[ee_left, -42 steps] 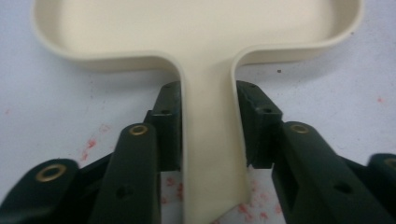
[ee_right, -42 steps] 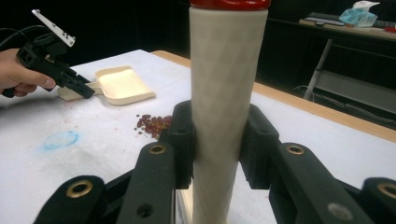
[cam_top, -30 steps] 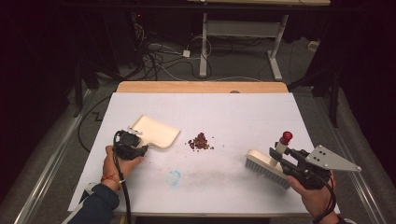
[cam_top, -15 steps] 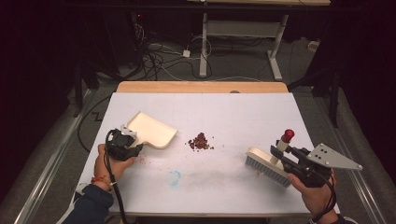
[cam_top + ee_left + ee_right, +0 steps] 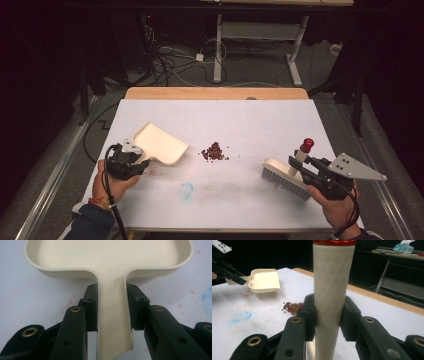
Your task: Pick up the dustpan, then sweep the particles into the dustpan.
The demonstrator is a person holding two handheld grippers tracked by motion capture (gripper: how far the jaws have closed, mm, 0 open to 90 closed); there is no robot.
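Observation:
A cream dustpan [image 5: 160, 143] lies at the table's left with its mouth turned toward a small pile of dark red beans [image 5: 214, 151] at the middle. My left gripper [image 5: 142, 162] is shut on the dustpan's handle [image 5: 112, 315], its pads [image 5: 91, 305] pressing both sides. At the right, a white brush [image 5: 282, 177] with a red-capped handle [image 5: 305, 148] rests bristles-down on the table. My right gripper [image 5: 299, 167] is shut on that upright handle [image 5: 333, 290]. From the right gripper view the beans [image 5: 292, 307] and dustpan [image 5: 263, 280] lie beyond the handle.
A white sheet covers the table [image 5: 260, 120], with a wooden strip along the far edge [image 5: 215, 93]. A faint blue smudge [image 5: 186, 190] marks the sheet near the front. Red specks dot the sheet near the dustpan. Cables and desk legs lie on the floor beyond.
My left gripper has carried the dustpan a little toward the left and lifted it slightly. The right gripper and brush have stayed put.

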